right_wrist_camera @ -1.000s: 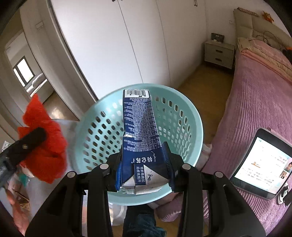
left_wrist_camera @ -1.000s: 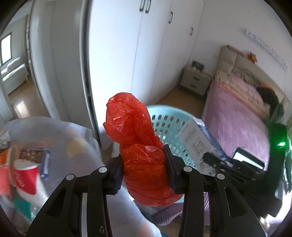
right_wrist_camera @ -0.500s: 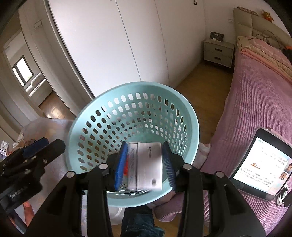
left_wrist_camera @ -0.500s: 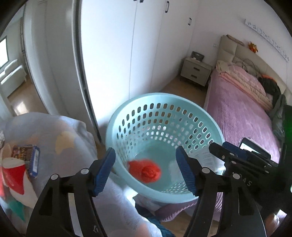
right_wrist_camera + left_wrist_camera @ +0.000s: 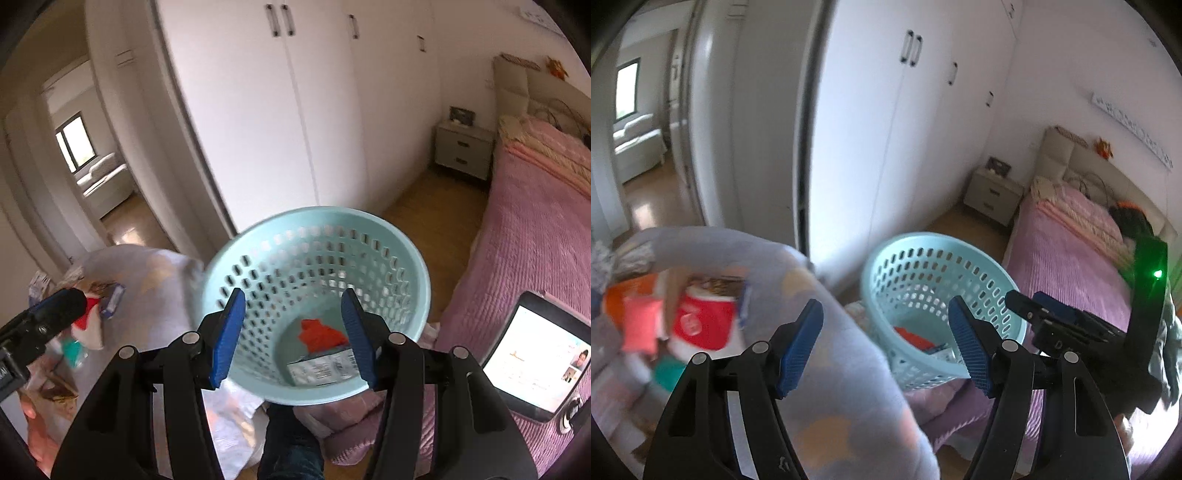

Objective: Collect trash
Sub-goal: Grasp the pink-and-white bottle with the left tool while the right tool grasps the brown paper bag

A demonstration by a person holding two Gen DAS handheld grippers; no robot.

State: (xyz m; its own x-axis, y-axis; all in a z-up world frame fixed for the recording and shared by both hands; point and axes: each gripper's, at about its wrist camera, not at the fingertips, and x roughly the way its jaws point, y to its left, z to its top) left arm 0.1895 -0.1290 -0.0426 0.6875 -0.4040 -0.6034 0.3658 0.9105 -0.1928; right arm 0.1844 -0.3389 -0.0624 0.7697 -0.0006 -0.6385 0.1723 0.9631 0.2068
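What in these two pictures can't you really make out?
- Left wrist view: the trash pile on the grey blanket is motion-blurred.
- Right wrist view: the carton's print is too small; the right gripper covers its edge.
- Basket contents, left view: mostly hidden by its wall.

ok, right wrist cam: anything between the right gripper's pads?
Nothing gripped. The right gripper has just been opening; through the gap the basket floor shows the red bag and carton.
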